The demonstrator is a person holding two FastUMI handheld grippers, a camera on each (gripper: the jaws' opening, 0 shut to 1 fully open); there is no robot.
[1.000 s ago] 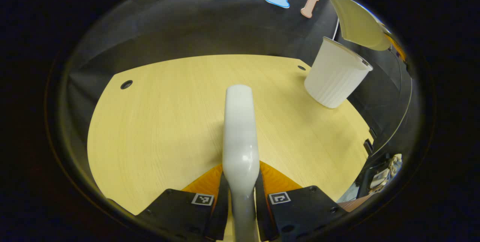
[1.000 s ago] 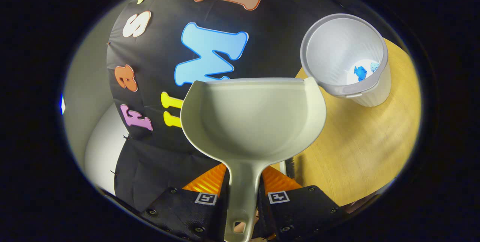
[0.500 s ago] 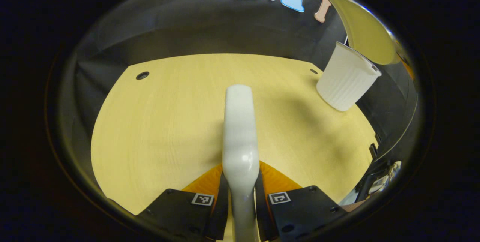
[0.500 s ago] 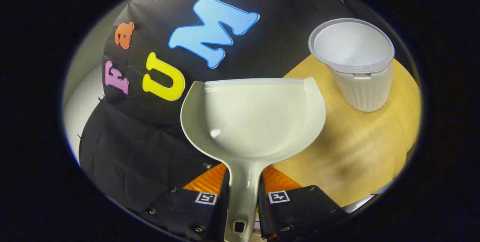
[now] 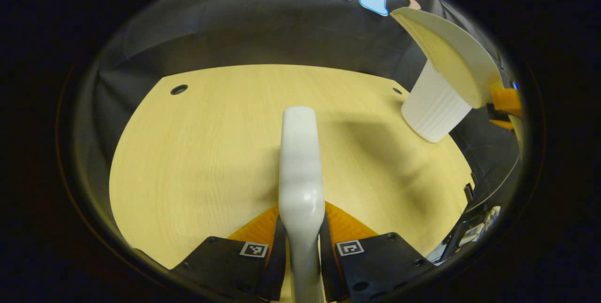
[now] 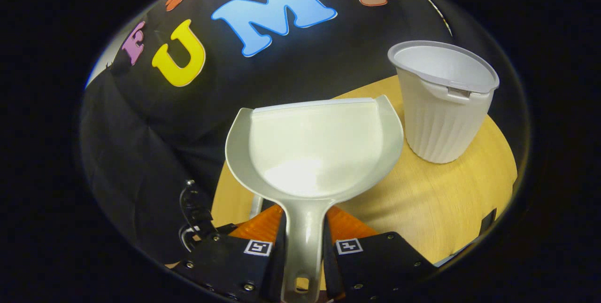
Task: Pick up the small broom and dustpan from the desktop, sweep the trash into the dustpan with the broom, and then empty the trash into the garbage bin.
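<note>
Dustpan (image 6: 314, 148), clamped by its handle in the right gripper (image 6: 303, 251), hangs empty beside the garbage bin (image 6: 443, 105); left gripper (image 5: 300, 246) clamps the broom (image 5: 300, 162), both seemingly due for setting down.

At six o'clock in the left gripper view we see our left hand-held gripper (image 5: 303, 246): two broad dark blocks, each bearing a small square black-and-white marker near its inner edge, with ribbed panels behind them. Round screw heads dot the blocks' lower faces. Our right hand-held gripper (image 6: 303, 246) has the same build, markers and screws, and at seven o'clock a thin looped cable (image 6: 190, 213).
</note>
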